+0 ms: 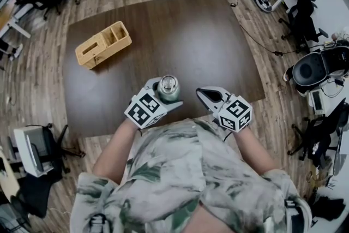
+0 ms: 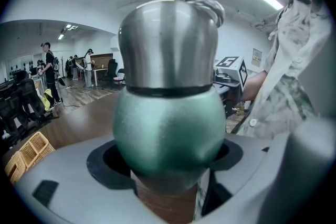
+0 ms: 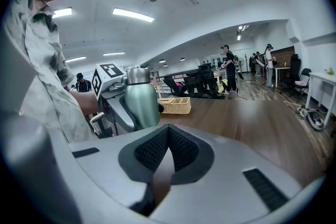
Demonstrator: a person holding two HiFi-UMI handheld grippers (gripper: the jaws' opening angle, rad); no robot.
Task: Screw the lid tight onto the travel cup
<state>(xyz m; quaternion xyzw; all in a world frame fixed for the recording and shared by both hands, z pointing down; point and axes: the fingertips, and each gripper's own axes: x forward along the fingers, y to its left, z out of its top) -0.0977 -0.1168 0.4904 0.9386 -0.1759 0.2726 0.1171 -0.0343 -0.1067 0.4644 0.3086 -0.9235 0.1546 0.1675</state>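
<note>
A green travel cup (image 1: 169, 93) with a steel lid (image 1: 168, 83) on top stands upright near the table's front edge. My left gripper (image 1: 163, 96) is shut on its green body (image 2: 169, 131), and the steel lid (image 2: 169, 44) fills the upper part of the left gripper view. My right gripper (image 1: 203, 96) hovers a short way to the right of the cup, shut with nothing between its pads (image 3: 181, 149). From the right gripper view the cup (image 3: 140, 103) shows at the left, held in the left gripper (image 3: 116, 99).
A wicker basket (image 1: 103, 44) with compartments sits at the far left of the dark brown table (image 1: 185, 46). Office chairs, desks and cables surround the table on the wooden floor. People stand far off in the room.
</note>
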